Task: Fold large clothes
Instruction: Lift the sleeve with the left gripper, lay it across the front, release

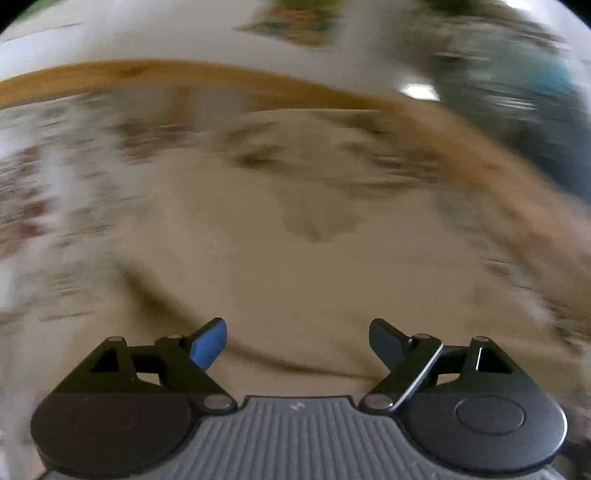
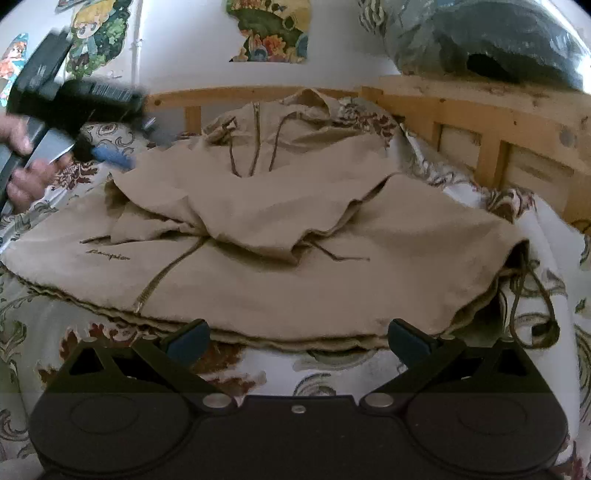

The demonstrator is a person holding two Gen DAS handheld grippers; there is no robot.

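Lying on the bedsheet [image 2: 332, 369], the tan hoodie [image 2: 280, 266] faces both tongs, left [image 1: 297, 343] and right [image 2: 297, 339], spread empty.

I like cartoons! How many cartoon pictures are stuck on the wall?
3: one at the far left edge, one upper left, one top middle. The left gripper may hide more.
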